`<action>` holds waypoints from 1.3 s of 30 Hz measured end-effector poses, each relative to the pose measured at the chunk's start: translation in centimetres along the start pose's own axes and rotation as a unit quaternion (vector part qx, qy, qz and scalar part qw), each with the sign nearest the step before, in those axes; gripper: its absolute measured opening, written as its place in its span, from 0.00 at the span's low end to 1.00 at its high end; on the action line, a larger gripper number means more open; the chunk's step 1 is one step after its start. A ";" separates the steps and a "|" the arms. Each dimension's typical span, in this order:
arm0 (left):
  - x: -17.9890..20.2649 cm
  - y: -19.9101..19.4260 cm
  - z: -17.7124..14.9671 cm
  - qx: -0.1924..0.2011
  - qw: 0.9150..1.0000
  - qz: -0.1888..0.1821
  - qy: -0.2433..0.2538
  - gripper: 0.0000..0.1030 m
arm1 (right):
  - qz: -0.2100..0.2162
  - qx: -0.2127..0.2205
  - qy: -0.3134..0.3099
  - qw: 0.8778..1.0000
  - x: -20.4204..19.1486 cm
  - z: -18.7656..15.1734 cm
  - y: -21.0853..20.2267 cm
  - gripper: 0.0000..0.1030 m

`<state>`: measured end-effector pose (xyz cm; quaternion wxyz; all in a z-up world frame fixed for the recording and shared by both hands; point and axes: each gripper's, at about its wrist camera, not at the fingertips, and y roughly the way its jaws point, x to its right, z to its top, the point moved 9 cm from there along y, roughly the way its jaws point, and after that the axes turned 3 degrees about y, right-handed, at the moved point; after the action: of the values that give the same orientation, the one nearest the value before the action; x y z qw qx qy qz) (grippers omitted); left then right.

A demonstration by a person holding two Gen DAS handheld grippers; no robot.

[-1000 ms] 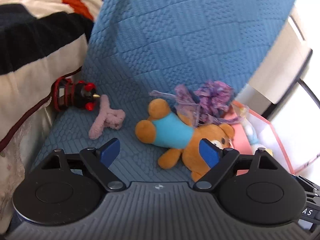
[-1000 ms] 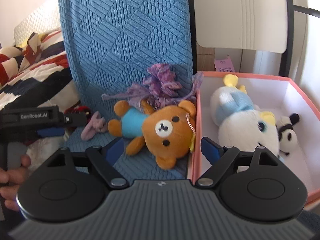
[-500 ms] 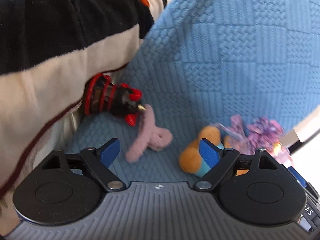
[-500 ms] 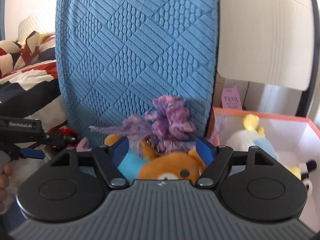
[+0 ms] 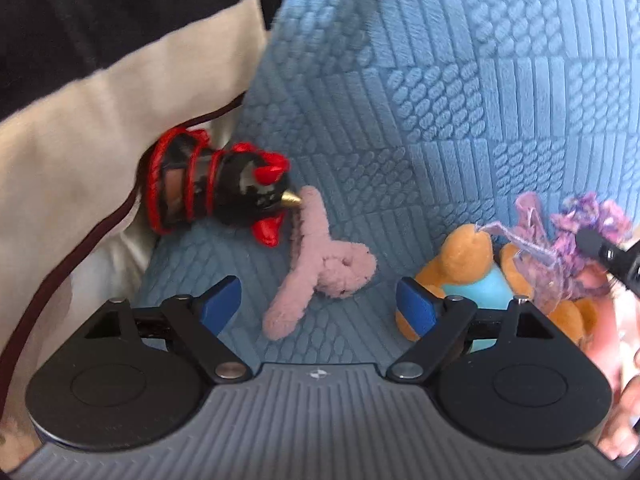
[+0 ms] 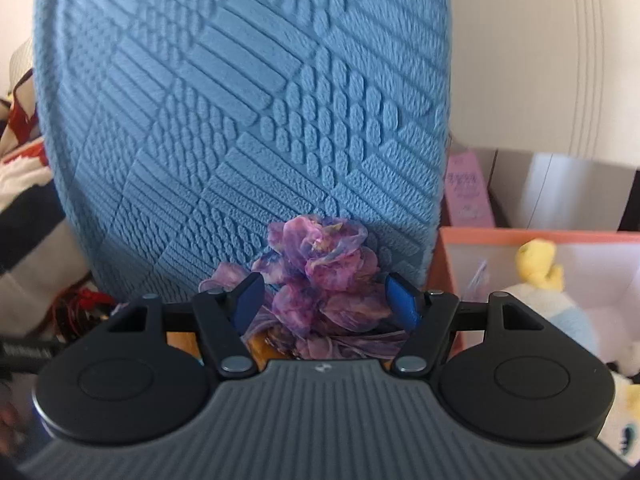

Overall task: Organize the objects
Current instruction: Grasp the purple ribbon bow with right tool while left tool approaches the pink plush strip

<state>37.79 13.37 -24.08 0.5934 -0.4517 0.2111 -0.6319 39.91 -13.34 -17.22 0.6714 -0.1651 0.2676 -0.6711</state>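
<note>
Jaws of both grippers stand wide apart, and neither has hold of anything. Between the blue pads of the right gripper (image 6: 326, 302) sits the purple fabric flower (image 6: 320, 276); whether either pad touches it cannot be told. The flower rests against the base of the blue quilted backrest (image 6: 248, 92), on top of the orange teddy bear (image 6: 260, 346), of which only slivers show under the fingers. Right of the right jaws stands the pink box (image 6: 520, 236), holding a white plush toy with a yellow tuft (image 6: 536, 264).

Between the pads of the left gripper (image 5: 318, 306) lies the lower end of the pink fuzzy piece (image 5: 316, 276), flat on the blue seat cushion (image 5: 224, 252), apart from both pads. Ahead and left of these jaws lies the red-and-black toy (image 5: 218, 186), its gold tip just beside the upper end of the pink piece, its rear pressed against the cream-and-black blanket (image 5: 80, 120). Just beyond the right pad lies the teddy bear (image 5: 468, 276) in a light blue shirt, with the purple flower (image 5: 576, 248) over its upper body.
</note>
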 end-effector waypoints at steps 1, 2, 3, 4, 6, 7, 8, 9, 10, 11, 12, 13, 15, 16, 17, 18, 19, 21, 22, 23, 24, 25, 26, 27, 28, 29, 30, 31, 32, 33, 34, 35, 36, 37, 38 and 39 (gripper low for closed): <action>0.1 0.3 0.0 -0.001 1.000 0.007 0.006 0.85 | 0.002 -0.004 0.002 1.000 0.0 0.0 0.3 0.66; 0.1 0.6 0.0 -0.004 1.000 0.014 0.012 0.85 | 0.004 -0.008 0.003 1.000 0.0 0.0 0.5 0.65; 0.2 0.9 -0.1 -0.007 1.000 0.019 0.017 0.84 | 0.010 -0.013 0.004 1.000 -0.1 0.0 0.7 0.64; 0.3 1.2 -0.1 -0.010 0.999 0.021 0.023 0.83 | 0.012 -0.016 0.003 1.000 -0.2 0.1 0.8 0.62; 0.7 1.7 -0.3 -0.019 0.999 0.023 0.038 0.83 | 0.009 -0.020 -0.005 1.000 -0.2 0.1 1.0 0.53; 1.0 2.0 -0.5 -0.025 0.998 0.025 0.046 0.83 | 0.006 -0.022 -0.009 1.000 -0.1 0.1 1.1 0.51; 1.2 2.3 -0.6 -0.031 0.998 0.029 0.055 0.83 | 0.004 -0.025 -0.010 1.000 0.0 0.1 1.2 0.48; 1.3 2.6 -0.8 -0.036 0.997 0.034 0.063 0.83 | 0.004 -0.030 -0.006 1.000 0.2 0.0 1.4 0.43; 1.4 2.9 -0.9 -0.039 0.996 0.041 0.071 0.82 | 0.005 -0.035 0.001 0.999 0.4 0.0 1.6 0.40; 1.5 3.1 -1.0 -0.041 0.995 0.045 0.077 0.80 | 0.006 -0.039 0.007 0.999 0.6 0.0 1.7 0.34; 1.5 3.3 -1.0 -0.042 0.995 0.048 0.079 0.78 | 0.006 -0.042 0.014 0.999 0.8 0.0 1.7 0.29; 1.6 3.4 -1.0 -0.041 0.995 0.050 0.081 0.75 | 0.006 -0.042 0.017 0.999 1.0 0.0 1.7 0.27; 1.6 3.5 -0.9 -0.035 0.994 0.056 0.084 0.69 | 0.010 -0.040 0.020 0.999 1.2 0.2 1.4 0.21; 1.5 3.5 -0.9 -0.032 0.994 0.057 0.085 0.64 | 0.013 -0.039 0.021 0.999 1.3 0.3 1.3 0.20; 1.5 3.4 -0.9 -0.030 0.994 0.056 0.086 0.58 | 0.016 -0.038 0.021 0.999 1.3 0.4 1.1 0.17; 1.5 3.3 -0.9 -0.029 0.994 0.054 0.087 0.55 | 0.017 -0.037 0.022 0.999 1.3 0.4 0.9 0.15; 1.3 3.2 -1.0 -0.028 0.994 0.054 0.086 0.53 | 0.017 -0.036 0.022 0.999 1.4 0.5 0.7 0.15; 1.1 3.0 -1.0 -0.029 0.994 0.052 0.086 0.51 | 0.018 -0.034 0.023 0.999 1.4 0.6 0.2 0.13; 0.9 2.8 -1.0 -0.030 0.994 0.053 0.087 0.33 | 0.020 -0.031 0.021 0.999 1.3 0.8 -0.2 0.12; 0.7 2.7 -1.0 -0.034 0.994 0.056 0.085 0.23 | 0.020 -0.026 0.018 0.999 1.3 1.0 -0.6 0.11; 0.1 2.2 -1.1 -0.037 0.995 0.054 0.078 0.23 | 0.019 -0.021 0.013 1.000 1.2 1.1 -1.1 0.11; -0.2 2.0 -1.1 -0.037 0.995 0.051 0.072 0.22 | 0.018 -0.016 0.009 1.000 1.1 1.3 -1.6 0.11; -0.6 1.8 -1.1 -0.037 0.996 0.049 0.069 0.18 | 0.019 -0.013 0.007 1.000 1.1 1.4 -2.0 0.10; -1.0 1.5 -1.2 -0.036 0.996 0.049 0.066 0.17 | 0.021 -0.009 0.006 1.000 1.0 1.5 -2.6 0.10; -1.8 1.4 -1.1 -0.036 0.996 0.048 0.060 0.16 | 0.022 -0.005 0.004 1.000 0.9 1.6 -3.1 0.10; -2.0 1.1 -1.2 -0.037 0.997 0.044 0.053 0.16 | 0.022 0.003 0.001 1.000 0.8 1.8 -3.7 0.09; -2.2 0.8 -1.4 -0.037 0.997 0.040 0.046 0.15 | 0.021 0.011 -0.004 1.000 0.7 1.9 -4.5 0.09; -2.3 0.3 -1.5 -0.037 0.998 0.033 0.040 0.15 | 0.022 0.018 -0.009 1.000 0.4 2.0 -5.0 0.09; -2.4 -0.1 -1.7 -0.037 0.998 0.027 0.037 0.15 | 0.026 0.021 -0.013 0.999 0.5 2.1 -5.4 0.09; -2.5 -0.6 -2.0 -0.036 0.999 0.021 0.035 0.14 | 0.032 0.021 -0.014 0.999 0.8 2.1 -5.7 0.09; -2.6 -1.1 -2.3 -0.036 0.999 0.016 0.032 0.14 | 0.038 0.017 -0.014 0.999 0.4 2.0 -6.1 0.09; -2.7 -1.6 -2.7 -0.037 0.999 0.013 0.027 0.14 | 0.045 0.011 -0.014 0.999 0.3 1.8 -6.7 0.09; -2.9 -2.1 -3.1 -0.039 0.999 0.008 0.020 0.14 | 0.053 0.005 -0.013 0.999 -0.3 1.6 -7.5 0.09; -3.1 -2.5 -3.6 -0.041 0.999 0.003 0.015 0.14 | 0.059 0.001 -0.012 0.998 -0.7 1.3 -8.0 0.09; -2.9 -2.7 -3.9 -0.043 0.999 -0.003 0.011 0.14 | 0.064 -0.003 -0.013 0.998 -1.2 0.9 -8.4 0.09; -2.6 -3.2 -4.4 -0.043 0.999 -0.008 0.008 0.14 | 0.065 -0.007 -0.013 0.998 -1.4 0.2 -8.6 0.09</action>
<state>32.07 15.33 -24.57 0.5665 -0.4733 0.2393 -0.6307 33.07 -12.38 -11.90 0.7157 -0.1614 0.2735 -0.6221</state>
